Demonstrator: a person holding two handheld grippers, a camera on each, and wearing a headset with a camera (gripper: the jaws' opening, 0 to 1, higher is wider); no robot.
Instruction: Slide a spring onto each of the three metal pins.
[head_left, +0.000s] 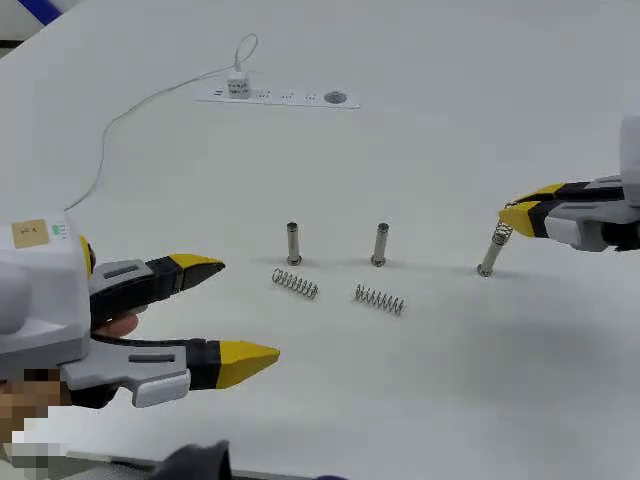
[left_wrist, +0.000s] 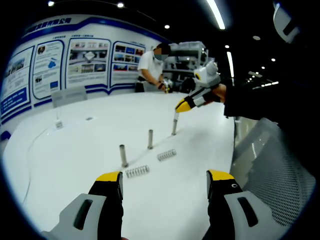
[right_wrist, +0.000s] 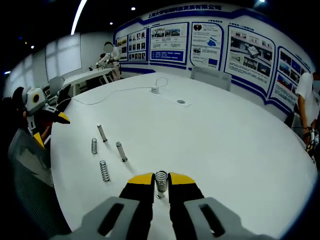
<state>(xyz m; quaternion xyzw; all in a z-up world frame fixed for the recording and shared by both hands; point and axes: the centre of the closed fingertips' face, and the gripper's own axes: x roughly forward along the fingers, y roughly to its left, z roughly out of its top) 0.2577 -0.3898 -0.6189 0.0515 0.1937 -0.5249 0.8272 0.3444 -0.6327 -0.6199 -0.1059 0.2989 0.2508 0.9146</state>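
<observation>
While the right gripper (right_wrist: 161, 180) has its yellow tips pinched shut on one spring (head_left: 501, 233), the left gripper (head_left: 235, 308) hangs over the near edge of the white table (head_left: 450, 400). Its jaws are spread wide with nothing between them.

The gripped spring sits on the upper end of the far-right pin (head_left: 489, 258), which leans toward that gripper with its foot on the table. My guess is the lean comes from the spring being worked down the shaft at an angle, not straight from above. Looks only partway on to me, since the shaft below it is bare.

The other two, the left pin (head_left: 293, 243) and the middle pin (head_left: 380, 244), stand upright side by side, both bare. Each has a loose one lying flat just in front of it, the left spring (head_left: 295, 284) and the middle spring (head_left: 380, 299), near their pins but not touching. Handy layout imo, one staged per pin, so whichever gripper goes next has a short reach.

So that's one of three in progress and two to go. I'd reckon the idle left gripper is open so it can grab the nearest spring or steady a pin. The power strip (head_left: 280, 96) is way off at the back, well clear of all this.
</observation>
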